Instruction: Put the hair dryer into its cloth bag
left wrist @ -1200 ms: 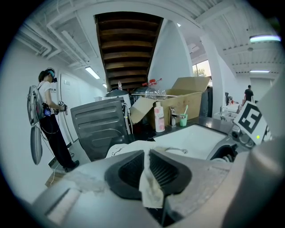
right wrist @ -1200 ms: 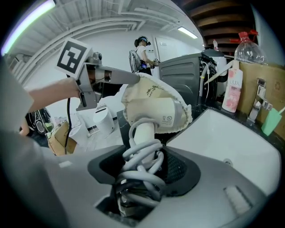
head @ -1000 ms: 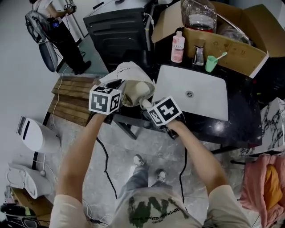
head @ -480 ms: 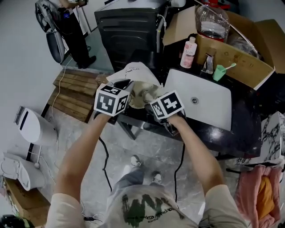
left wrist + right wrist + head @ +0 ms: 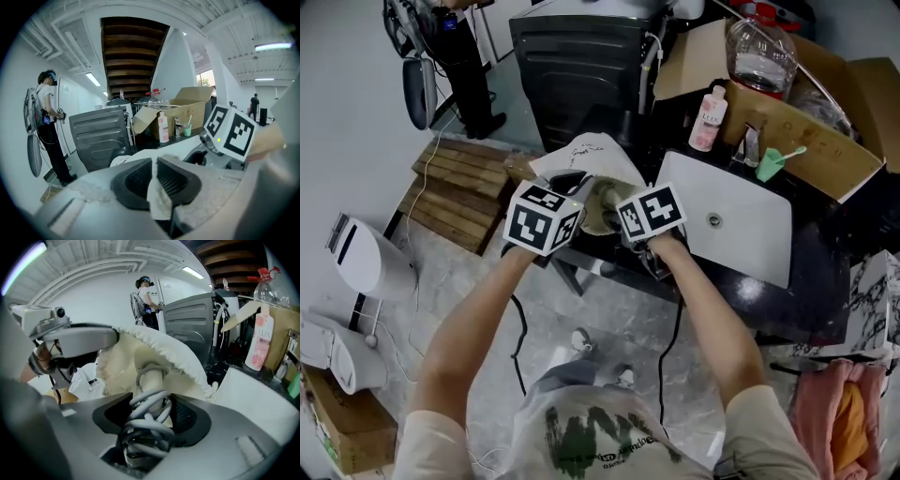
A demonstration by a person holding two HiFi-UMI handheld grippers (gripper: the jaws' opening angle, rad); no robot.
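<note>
Hair dryer going nose-first into the bag mouth!

The hair dryer [image 5: 151, 378] is half inside the cloth bag [image 5: 157, 347], its pale body under the bag's white rim, its handle end wrapped in grey cord [image 5: 146, 420]. My right gripper [image 5: 152, 411] has its jaws grasping the hair dryer by that corded handle. My left gripper [image 5: 154, 173] has its jaws clenched on a fold of the bag's edge. Both hang over the dark tabletop [image 5: 811, 281], just left of the white sink [image 5: 750, 234], with a pink bottle [image 5: 708, 119] behind.
</note>
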